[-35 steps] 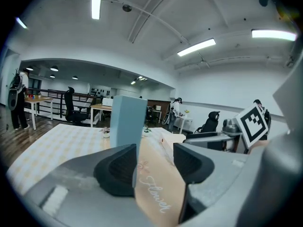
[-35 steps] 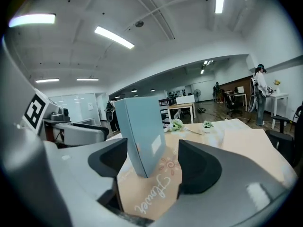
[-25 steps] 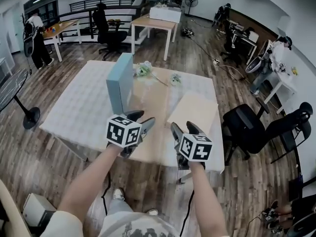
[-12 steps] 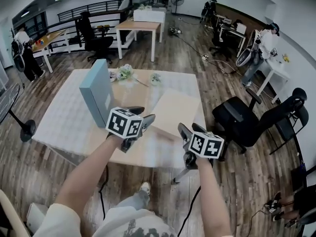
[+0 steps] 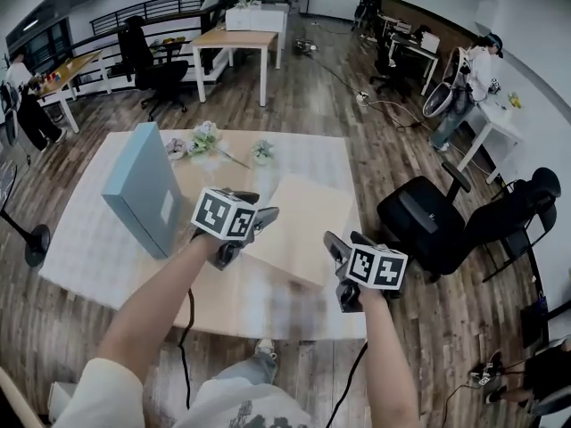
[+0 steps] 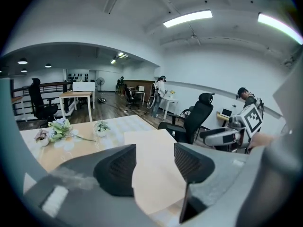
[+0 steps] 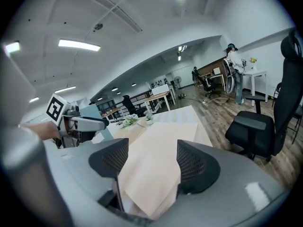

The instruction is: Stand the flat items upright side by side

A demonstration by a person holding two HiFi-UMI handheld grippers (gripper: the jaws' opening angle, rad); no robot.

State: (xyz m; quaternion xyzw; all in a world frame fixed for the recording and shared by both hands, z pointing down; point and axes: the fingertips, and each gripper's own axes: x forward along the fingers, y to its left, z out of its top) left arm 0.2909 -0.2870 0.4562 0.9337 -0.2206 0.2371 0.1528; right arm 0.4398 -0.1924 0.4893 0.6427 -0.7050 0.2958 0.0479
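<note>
Okay, both tools hover over the near half of the desk [image 5: 98, 248], and the target lies right between them: the beige flat panel [image 5: 308, 221], flat on the desk at centre frame in the head view. The left tool [image 5: 259, 205] is at its left edge, and the right tool [image 5: 345, 239] is just off its lower right edge. Both have just been opening wider, jaws spread, and nothing is pinched: each gripper view shows only the panel lying beyond the gap. Over at the left of the frame, the blue flat box [image 5: 143, 190] already stands upright on its edge.

On handling, the panel looks thin, stiff and light, with a smooth face that is likely slippery under the pads. Lying flat, it offers no face to grab, so the edges are the place: one tool on each side edge, biting across the thickness, then tip it up. Being so thin, it probably won't stand alone as readily as the box and will want steadying beside it. The small flower sprigs [image 5: 205, 136] at the top of the desk sit well apart from all this.
</note>
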